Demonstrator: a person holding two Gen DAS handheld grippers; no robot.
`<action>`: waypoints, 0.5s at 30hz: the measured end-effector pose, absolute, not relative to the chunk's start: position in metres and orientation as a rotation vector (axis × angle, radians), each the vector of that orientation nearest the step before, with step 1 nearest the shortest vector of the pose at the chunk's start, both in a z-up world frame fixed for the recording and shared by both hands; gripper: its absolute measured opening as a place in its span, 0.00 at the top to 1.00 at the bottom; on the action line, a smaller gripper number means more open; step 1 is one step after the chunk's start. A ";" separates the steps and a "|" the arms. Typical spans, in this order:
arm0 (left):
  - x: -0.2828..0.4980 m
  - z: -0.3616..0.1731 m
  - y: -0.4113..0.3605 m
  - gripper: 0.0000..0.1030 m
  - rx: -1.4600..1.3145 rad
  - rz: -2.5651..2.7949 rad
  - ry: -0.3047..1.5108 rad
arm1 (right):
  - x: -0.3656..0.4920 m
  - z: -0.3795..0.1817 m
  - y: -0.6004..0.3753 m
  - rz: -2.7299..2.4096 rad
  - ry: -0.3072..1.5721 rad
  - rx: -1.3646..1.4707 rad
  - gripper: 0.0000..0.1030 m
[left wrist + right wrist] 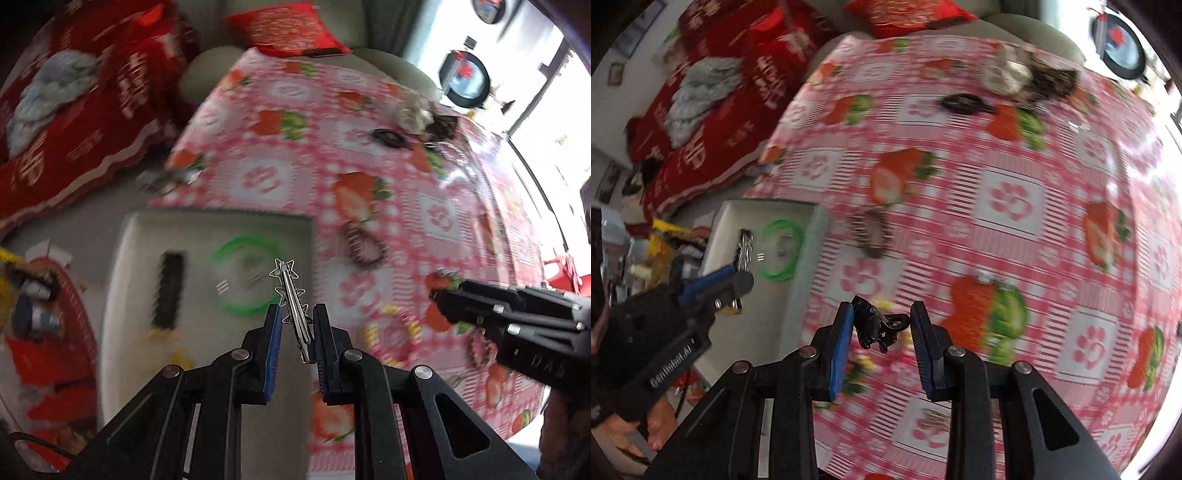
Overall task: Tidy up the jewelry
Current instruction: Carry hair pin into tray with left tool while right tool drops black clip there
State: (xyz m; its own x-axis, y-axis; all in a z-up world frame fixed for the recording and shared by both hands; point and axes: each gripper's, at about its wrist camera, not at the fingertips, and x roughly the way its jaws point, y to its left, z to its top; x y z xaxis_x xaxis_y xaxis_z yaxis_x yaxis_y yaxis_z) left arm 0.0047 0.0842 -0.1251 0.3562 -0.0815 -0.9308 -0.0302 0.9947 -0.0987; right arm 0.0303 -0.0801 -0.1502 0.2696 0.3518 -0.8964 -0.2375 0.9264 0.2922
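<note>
Your left hand-held gripper [297, 314] pinches the silver star-trimmed metal hair clip [291, 299] above the shallow white tray [122, 258]. Lower it beside the green plastic bangle [243, 277] before spreading. Your right hand-held gripper [882, 323] pinches a black clasp piece [875, 325] over the bench [1015, 203].

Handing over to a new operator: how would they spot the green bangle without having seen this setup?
Find the white tray at the left edge of the pink strawberry tablecloth. The green bangle lies flat inside it, right of a dark comb-like clip, ahead of the left claw. It is the tray's only bright green ring.
</note>
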 end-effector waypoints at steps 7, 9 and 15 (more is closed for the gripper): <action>-0.033 -0.140 0.141 0.77 -0.167 0.095 1.244 | 0.032 -0.149 -0.012 0.524 1.245 0.042 0.67; -0.042 -0.146 0.153 0.77 -0.175 0.126 1.255 | 0.032 -0.153 0.005 0.551 1.255 0.032 0.67; -0.061 -0.168 0.181 0.77 -0.210 0.192 1.281 | 0.029 -0.168 0.058 0.632 1.284 -0.013 0.67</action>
State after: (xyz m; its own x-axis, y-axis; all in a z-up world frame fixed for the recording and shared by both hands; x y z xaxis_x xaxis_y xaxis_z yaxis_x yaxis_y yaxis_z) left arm -0.0609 0.1813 -0.1683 0.2750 0.0250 -0.9611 -0.2577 0.9650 -0.0487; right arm 0.0289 0.0584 -0.1678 0.1396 0.4301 -0.8919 -0.4443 0.8322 0.3318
